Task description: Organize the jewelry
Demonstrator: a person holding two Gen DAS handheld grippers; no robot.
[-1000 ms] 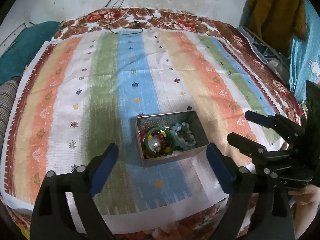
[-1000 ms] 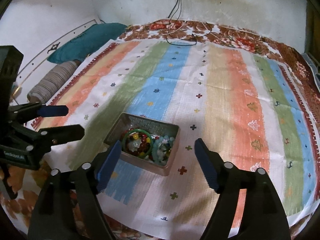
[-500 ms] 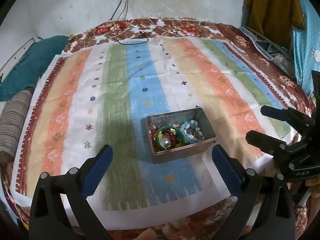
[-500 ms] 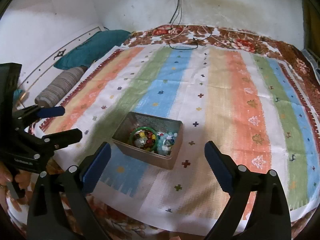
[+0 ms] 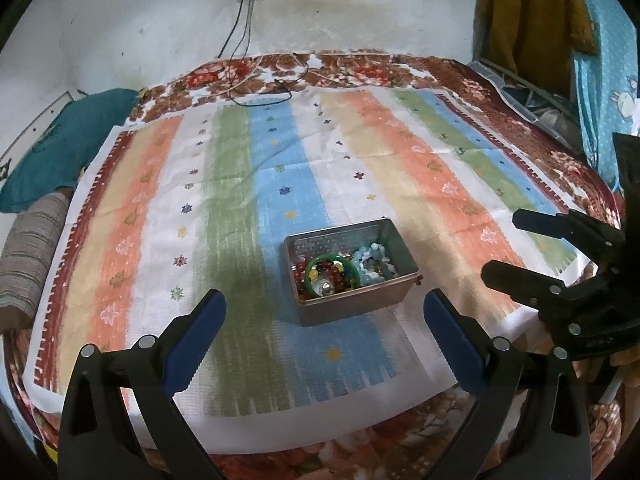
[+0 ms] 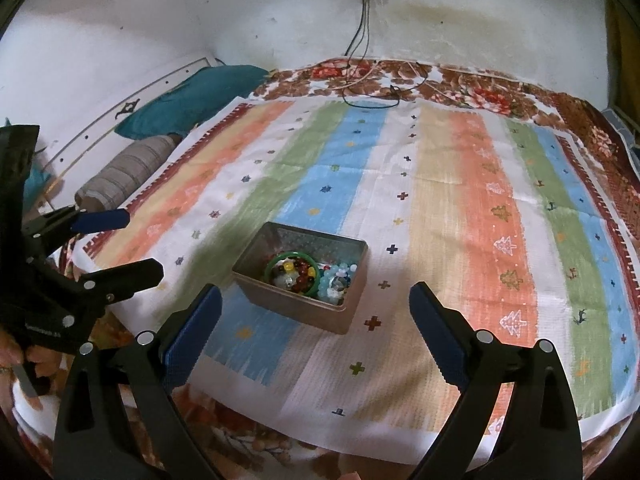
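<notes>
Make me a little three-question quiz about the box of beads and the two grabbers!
1. True or false: the left gripper holds a bracelet.
2. Which colour is the big bangle in the metal box? A red, B green, C yellow.
3. Fill in: the box sits on a striped ____.

Key: 1 false, it is open and empty, as is the right gripper. 2 B. 3 cloth.

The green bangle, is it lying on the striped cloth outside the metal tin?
No, the green bangle lies inside the metal tin, on top of the coloured beads, not on the striped cloth.
</notes>
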